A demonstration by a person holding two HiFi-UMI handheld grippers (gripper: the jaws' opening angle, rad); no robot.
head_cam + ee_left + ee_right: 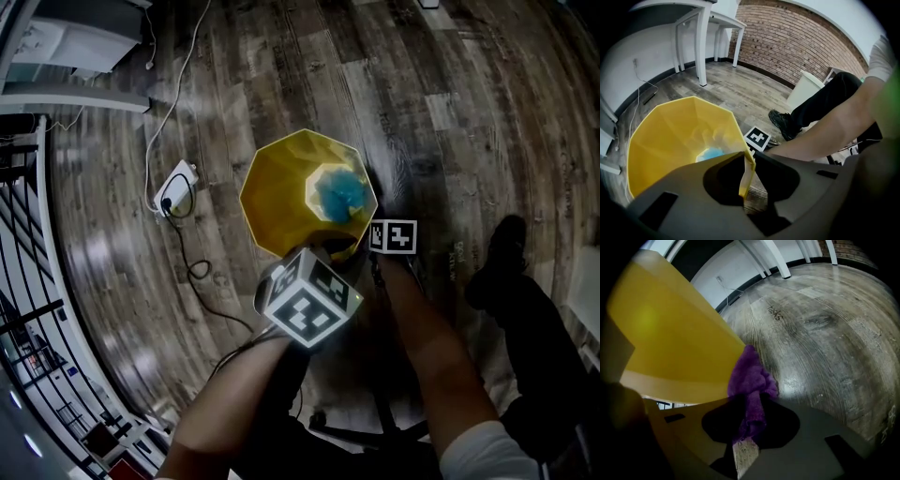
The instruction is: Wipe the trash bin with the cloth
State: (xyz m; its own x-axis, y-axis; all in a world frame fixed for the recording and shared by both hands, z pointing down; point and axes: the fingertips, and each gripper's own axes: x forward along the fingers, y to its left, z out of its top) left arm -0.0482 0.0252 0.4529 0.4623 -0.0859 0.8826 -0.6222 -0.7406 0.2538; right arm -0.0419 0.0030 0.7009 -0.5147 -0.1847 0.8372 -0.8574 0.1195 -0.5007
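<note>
The yellow trash bin stands on the wood floor with something blue lying at its bottom. My left gripper is shut on the bin's near rim, which passes thin between the jaws. The purple cloth is clamped in my right gripper and touches the outside of the bin's wall, low near the floor. In the head view the right gripper's marker cube sits just right of the bin; its jaws and the cloth are hidden there.
A white plug block with a black cable lies on the floor left of the bin. A person's black shoe is at the right. A black railing runs along the left. White table legs and a brick wall stand beyond.
</note>
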